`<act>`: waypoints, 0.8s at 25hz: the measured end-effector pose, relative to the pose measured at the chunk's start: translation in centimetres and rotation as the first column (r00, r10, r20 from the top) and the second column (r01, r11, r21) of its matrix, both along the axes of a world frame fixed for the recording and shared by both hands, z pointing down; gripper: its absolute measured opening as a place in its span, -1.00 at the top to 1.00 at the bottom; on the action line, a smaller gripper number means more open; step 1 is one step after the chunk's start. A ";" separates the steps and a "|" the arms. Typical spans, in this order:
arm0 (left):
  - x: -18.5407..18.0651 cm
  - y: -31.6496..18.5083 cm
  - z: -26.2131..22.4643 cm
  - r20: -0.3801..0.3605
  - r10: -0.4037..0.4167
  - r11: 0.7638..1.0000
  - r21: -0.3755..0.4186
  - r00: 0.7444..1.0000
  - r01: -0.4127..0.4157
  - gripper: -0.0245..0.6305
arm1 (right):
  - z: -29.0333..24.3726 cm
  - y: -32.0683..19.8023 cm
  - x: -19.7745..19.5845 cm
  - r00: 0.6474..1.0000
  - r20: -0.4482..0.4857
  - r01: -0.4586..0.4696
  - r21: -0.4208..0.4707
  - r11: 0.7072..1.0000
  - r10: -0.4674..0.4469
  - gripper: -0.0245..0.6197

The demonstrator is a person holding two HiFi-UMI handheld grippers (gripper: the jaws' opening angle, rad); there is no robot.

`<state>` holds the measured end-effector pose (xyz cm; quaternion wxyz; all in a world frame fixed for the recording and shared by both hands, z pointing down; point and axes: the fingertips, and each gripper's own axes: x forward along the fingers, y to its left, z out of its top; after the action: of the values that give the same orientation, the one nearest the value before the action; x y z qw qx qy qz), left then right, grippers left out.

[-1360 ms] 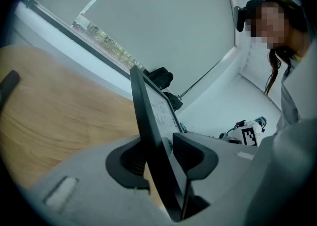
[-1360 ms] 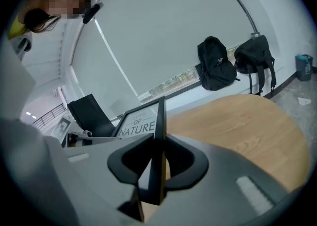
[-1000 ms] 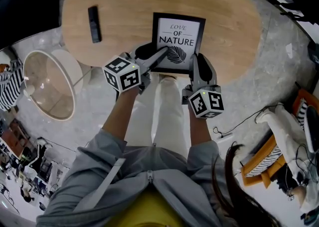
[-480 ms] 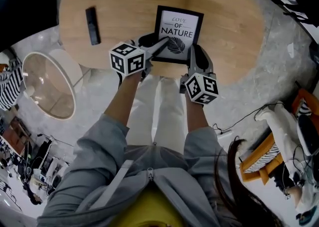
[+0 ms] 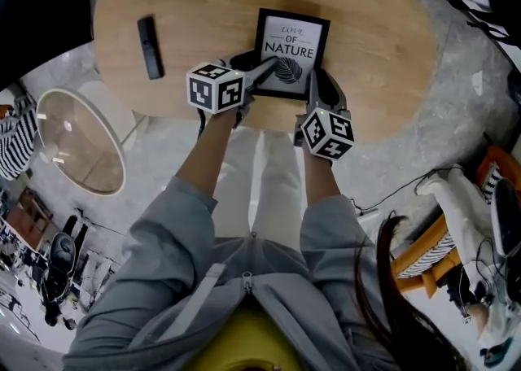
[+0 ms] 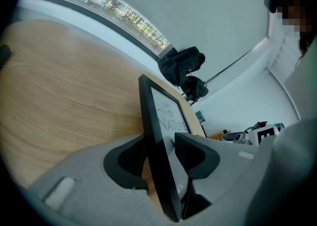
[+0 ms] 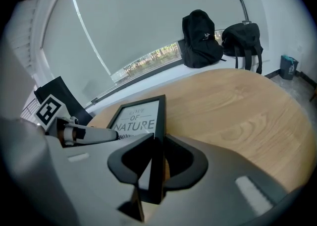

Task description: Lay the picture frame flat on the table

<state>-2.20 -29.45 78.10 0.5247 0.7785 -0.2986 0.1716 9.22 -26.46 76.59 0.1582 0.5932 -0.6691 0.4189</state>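
Your left tool (image 5: 262, 71) is opening around the black rectangular picture frame (image 5: 291, 44) at 7 o'clock; your right tool (image 5: 319, 89) clamps its 5 o'clock corner.

The left gripper's (image 6: 163, 155) jaws are opening, with the black frame (image 6: 171, 118) edge-on between them, tilted over the wooden table (image 6: 64, 96). Its print faces the right-hand jaw. Dark bags (image 6: 183, 69) sit beyond the table's far edge.
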 end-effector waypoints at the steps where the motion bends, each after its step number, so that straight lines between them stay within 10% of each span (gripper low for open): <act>1: -0.1 0.0 0.3 0.006 -0.002 1.000 -0.013 1.000 0.002 0.36 | 0.2 0.0 0.0 1.000 0.000 -0.004 -0.007 1.000 0.004 0.71; 11: -1.5 -0.1 2.3 0.185 0.001 0.998 -0.069 0.983 0.012 0.15 | 1.8 -0.1 -0.3 1.000 -0.025 -0.007 -0.068 0.998 0.005 0.71; 20: -2.8 1.1 -0.8 0.174 -0.042 0.999 -0.013 0.984 0.045 0.20 | -0.2 1.2 0.2 0.998 -0.063 -0.008 -0.081 0.997 0.003 0.77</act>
<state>-5.03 -28.34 77.35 0.5069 0.7493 -0.3588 0.2300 9.42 -25.29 76.44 0.2021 0.6009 -0.6447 0.4271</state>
